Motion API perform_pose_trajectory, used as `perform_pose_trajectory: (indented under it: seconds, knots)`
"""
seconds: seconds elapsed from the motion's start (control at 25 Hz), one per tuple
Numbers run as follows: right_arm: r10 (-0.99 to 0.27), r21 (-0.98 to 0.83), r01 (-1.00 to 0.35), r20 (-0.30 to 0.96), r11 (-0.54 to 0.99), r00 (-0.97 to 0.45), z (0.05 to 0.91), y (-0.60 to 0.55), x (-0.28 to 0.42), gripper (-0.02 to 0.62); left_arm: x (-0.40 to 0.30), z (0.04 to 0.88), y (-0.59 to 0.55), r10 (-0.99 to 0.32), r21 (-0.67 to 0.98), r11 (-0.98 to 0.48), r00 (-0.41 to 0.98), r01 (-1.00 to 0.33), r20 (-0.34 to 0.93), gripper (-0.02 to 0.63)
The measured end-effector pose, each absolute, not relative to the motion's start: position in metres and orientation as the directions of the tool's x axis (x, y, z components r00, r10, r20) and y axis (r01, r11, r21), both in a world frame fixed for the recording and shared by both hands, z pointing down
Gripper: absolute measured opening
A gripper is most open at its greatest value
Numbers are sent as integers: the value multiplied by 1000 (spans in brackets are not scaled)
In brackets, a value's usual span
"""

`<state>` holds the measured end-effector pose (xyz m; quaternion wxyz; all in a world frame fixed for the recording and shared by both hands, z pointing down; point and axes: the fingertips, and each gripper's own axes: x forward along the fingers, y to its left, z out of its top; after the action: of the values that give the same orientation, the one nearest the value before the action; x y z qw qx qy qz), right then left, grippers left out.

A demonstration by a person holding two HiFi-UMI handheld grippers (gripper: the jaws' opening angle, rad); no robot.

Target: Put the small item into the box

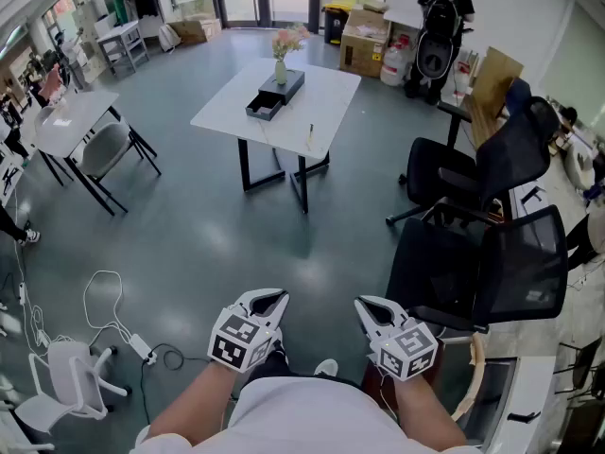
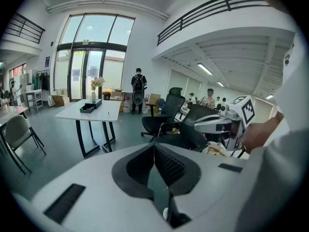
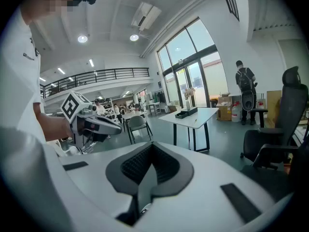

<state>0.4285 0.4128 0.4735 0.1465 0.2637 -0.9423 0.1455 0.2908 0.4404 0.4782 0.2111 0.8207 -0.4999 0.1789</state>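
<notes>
A white table [image 1: 321, 93] stands well ahead of me across the grey floor. A black box [image 1: 274, 95] with an open tray lies on it, next to a vase of flowers [image 1: 282, 57]. A small thin item [image 1: 309, 136] rests near the table's front edge. Both grippers hang close to my body at the bottom of the head view, far from the table. My left gripper [image 1: 262, 304] and right gripper [image 1: 371, 308] are shut with nothing between the jaws. The left gripper view shows shut pads [image 2: 155, 153], and the right gripper view shows the same [image 3: 150, 151]. The table [image 2: 72, 114] [image 3: 203, 114] is distant in both.
Black office chairs [image 1: 473, 263] crowd the right side between me and the table. A white chair [image 1: 66, 386] and loose cables [image 1: 113, 322] lie at the lower left. Another table with a chair [image 1: 76, 126] is at the left. A person [image 1: 444, 8] stands by cardboard boxes [image 1: 364, 43] behind.
</notes>
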Motion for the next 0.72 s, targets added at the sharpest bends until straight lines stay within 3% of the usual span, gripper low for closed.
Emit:
perform_pose_trajectory:
  seconds: [0.72]
  knots:
    - [-417, -241, -506, 337, 828, -844, 476, 409, 408, 15, 281, 482, 434, -727, 188, -409, 443, -893, 524, 17]
